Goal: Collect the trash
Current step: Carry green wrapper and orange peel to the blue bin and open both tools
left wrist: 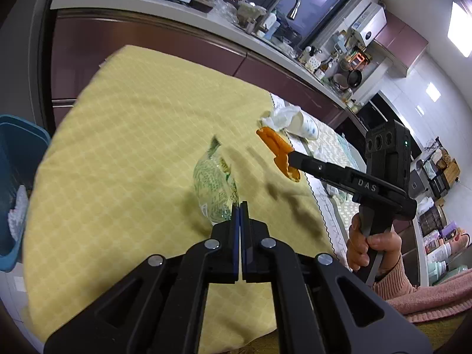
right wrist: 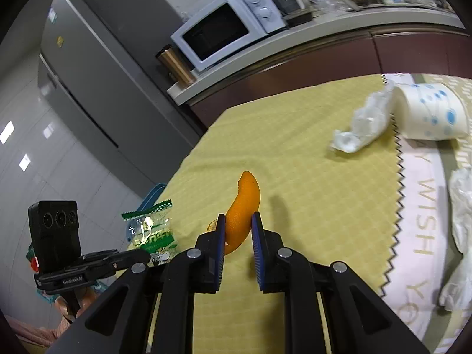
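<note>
My left gripper (left wrist: pixel 240 206) is shut on the lower edge of a clear snack wrapper (left wrist: pixel 215 183) with green print, which stands up above the yellow cloth (left wrist: pixel 132 135). To its right, my right gripper (left wrist: pixel 290 162) is shut on a curved strip of orange peel (left wrist: pixel 277 146), held off the cloth. In the right wrist view the orange peel (right wrist: pixel 243 206) sits between the blue pads of the right gripper (right wrist: pixel 237 221). The left gripper (right wrist: pixel 141 256) with the wrapper (right wrist: pixel 150 231) is at the lower left.
A blue bin (left wrist: pixel 17 177) with white paper inside stands at the table's left edge. A crumpled tissue (right wrist: pixel 362 121) and a tipped paper cup (right wrist: pixel 430 112) lie at the far side. Crumpled white plastic (right wrist: pixel 460 215) lies on the pink mat (right wrist: pixel 421 206) to the right. A kitchen counter (left wrist: pixel 206 20) runs behind.
</note>
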`<state>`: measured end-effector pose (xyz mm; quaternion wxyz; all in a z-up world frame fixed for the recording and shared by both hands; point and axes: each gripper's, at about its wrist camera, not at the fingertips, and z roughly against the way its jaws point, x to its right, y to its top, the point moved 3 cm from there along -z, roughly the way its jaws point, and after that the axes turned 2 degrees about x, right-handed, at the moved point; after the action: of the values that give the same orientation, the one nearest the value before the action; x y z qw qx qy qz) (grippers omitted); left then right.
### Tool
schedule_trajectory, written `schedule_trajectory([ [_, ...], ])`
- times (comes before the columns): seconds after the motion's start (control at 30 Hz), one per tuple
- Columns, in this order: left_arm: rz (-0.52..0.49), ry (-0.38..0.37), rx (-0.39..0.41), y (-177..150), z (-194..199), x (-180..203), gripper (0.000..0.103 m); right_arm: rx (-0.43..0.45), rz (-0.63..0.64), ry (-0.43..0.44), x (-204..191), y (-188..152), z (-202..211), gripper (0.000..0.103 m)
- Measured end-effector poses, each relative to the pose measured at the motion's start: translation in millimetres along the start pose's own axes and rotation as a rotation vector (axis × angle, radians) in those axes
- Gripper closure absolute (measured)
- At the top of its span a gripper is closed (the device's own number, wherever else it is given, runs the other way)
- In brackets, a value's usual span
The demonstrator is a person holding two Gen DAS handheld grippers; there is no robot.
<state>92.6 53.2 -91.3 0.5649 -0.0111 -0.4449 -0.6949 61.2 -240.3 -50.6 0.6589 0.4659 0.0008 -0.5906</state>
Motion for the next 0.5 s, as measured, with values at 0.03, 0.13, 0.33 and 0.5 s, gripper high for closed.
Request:
schedule_trajectory([
  [0.03, 0.003, 0.004, 0.009, 1.3, 4.4, -2.3, 0.102, -0.002, 0.006, 0.006, -3.7, 0.0, -1.2, 0.087],
  [0.13, 0.006, 0.012, 0.029, 1.7, 13.5, -5.1, 0.102, -0.01, 0.023, 0.03, -16.2, 1.4, -6.3, 0.087],
  [0.33, 0.025, 0.039, 0.08, 3.8, 40.0, -19.2, 0.102, -0.035, 0.073, 0.07, -42.4, 6.6, -20.4, 0.087],
  [0.5, 0.053, 0.076, 0.129, 3.5, 67.1, -34.2, 0.102, -0.068, 0.133, 0.119, -72.5, 12.4, -39.6, 0.087],
])
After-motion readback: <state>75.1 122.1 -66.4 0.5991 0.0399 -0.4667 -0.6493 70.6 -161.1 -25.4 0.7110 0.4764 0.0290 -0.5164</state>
